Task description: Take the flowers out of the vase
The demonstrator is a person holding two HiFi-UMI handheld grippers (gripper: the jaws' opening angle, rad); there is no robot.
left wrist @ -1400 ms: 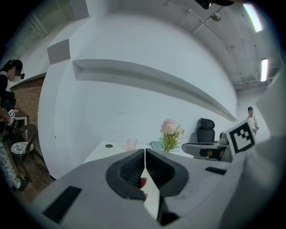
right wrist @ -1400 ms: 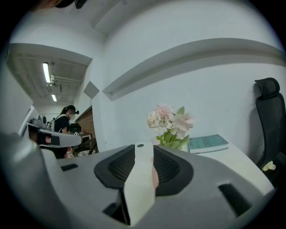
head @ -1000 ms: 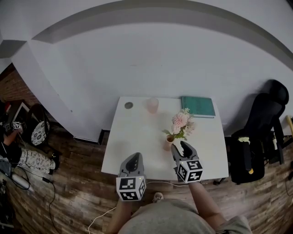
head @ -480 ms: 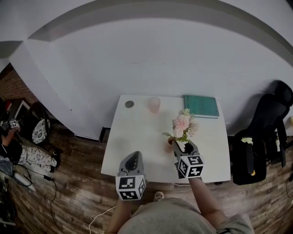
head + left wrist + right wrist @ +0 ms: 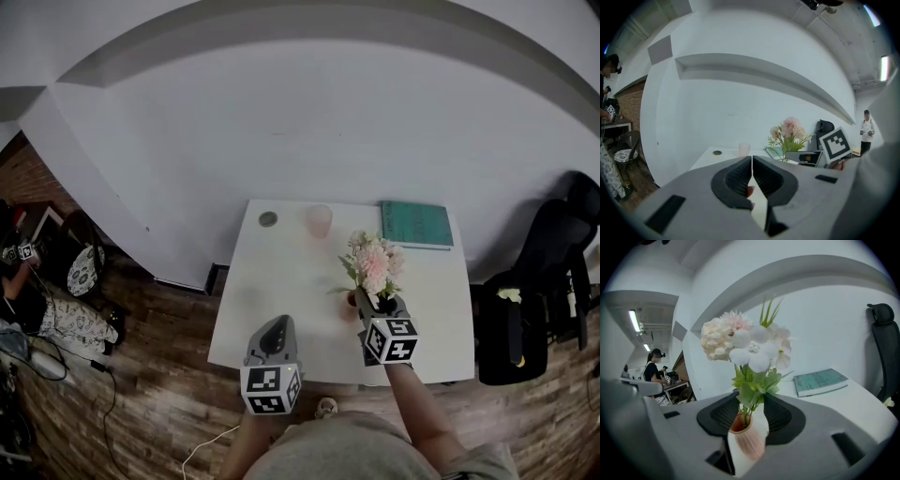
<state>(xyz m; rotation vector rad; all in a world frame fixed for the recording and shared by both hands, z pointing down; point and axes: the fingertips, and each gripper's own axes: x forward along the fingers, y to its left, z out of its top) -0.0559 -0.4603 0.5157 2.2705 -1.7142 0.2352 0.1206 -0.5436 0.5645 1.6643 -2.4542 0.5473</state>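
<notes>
Hanging back at the near edge of the worktop, the left gripper has its jaws pressed together on nothing and takes no part in the job yet. A pale cup stands far ahead of it, and the vase is ahead and to its right.

The change lies with the right gripper. A second ago it stood just short of the vase; now it has come forward, so its jaws flank the green stems right above the vase's mouth. The jaws are wide but closing, with stems and leaves between them. The pads do not appear to press on the stems yet. The pink and white flowers rise above the gripper, still seated in the vase, which stands upright on the worktop under the jaws. A green book lies beyond, to this gripper's right.

By my reading, the approach is done and the grasp is under way. Since nothing holds the vase, it may lift or tip with the stems.
</notes>
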